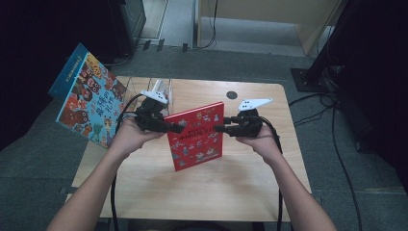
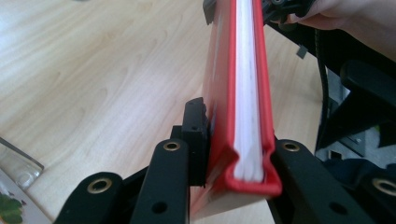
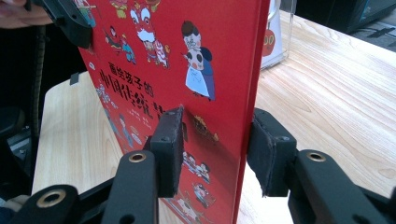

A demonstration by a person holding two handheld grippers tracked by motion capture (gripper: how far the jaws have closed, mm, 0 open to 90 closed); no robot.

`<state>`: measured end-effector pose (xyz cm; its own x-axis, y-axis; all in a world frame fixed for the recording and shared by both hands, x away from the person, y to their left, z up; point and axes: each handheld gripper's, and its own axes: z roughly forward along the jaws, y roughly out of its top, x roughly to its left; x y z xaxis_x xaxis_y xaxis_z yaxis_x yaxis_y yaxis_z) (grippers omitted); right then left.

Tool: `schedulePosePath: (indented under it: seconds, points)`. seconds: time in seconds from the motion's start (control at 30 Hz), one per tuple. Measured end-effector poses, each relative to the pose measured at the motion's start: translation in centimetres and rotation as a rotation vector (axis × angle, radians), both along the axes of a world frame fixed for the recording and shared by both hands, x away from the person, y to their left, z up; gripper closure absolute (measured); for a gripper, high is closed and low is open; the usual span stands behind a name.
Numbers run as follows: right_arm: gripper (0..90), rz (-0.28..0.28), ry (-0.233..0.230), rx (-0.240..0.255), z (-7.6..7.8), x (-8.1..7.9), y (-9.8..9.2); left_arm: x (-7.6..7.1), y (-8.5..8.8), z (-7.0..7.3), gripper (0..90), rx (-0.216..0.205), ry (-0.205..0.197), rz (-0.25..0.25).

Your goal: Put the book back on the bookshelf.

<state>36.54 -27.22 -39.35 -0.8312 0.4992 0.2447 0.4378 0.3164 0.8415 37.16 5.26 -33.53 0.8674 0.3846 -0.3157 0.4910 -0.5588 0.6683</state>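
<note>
Red book (image 1: 196,136) upright at desk (image 1: 250,178) centre, held by both tongs: left tongs (image 1: 177,129) at book's 9 o'clock edge, right tongs (image 1: 219,128) at 3 o'clock. Risk: left grip looks loose in left gripper view, so book may pivot, drop flat, or knock clear stand (image 1: 161,91) at 11 o'clock.

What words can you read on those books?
Red book, cover, first title line: "画给孩子的"
Red book, larger second line: begins "中国传统", the rest hidden behind the gripper pad.
Blue book: title and spine print too small and blurred to read.
</note>
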Motion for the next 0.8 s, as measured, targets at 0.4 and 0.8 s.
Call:
schedulePosePath:
  seconds: [0.4, 0.8]
  points:
    - [50.0, -0.007, -0.018, -0.002, -0.2, -0.2, 0.4, 1.7, -1.9, 1.9, 74.8, 0.137, 0.048, -0.01]
    - [46.7, -0.021, -0.031, -0.006, -0.3, -0.4, 0.6, 3.1, -3.9, 2.8, 74.8, 0.269, 0.096, -0.054]
